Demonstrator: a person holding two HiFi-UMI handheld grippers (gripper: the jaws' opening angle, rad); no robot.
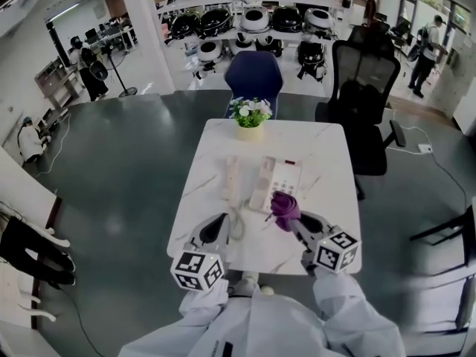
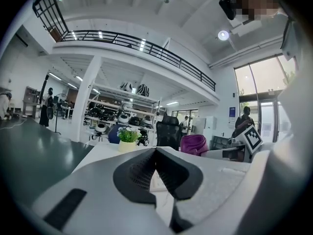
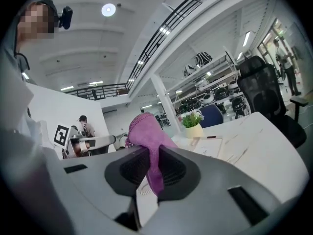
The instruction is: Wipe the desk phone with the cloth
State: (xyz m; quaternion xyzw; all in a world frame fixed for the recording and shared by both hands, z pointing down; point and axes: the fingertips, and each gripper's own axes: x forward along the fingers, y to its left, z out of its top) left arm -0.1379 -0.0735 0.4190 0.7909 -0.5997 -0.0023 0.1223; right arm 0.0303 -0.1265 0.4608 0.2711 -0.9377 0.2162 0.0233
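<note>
The white desk phone [image 1: 277,184] lies in the middle of the marble table [image 1: 327,162], and its handset [image 1: 231,177] rests off the cradle on the table to its left. A purple cloth [image 1: 285,207] hangs bunched over the phone's near edge, pinched in my right gripper [image 1: 291,221]. In the right gripper view the cloth [image 3: 145,133] stands up between the closed jaws, with the phone [image 3: 209,147] beyond. My left gripper [image 1: 221,222] hovers shut and empty near the handset cord. From the left gripper view, the cloth [image 2: 194,144] is off to the right.
A pot of flowers [image 1: 251,117] stands at the table's far edge. A blue chair [image 1: 253,76] and a black office chair [image 1: 364,88] stand behind the table. Shelves with round cookers [image 1: 256,21] fill the back. The coiled cord [image 1: 237,220] lies by the left gripper.
</note>
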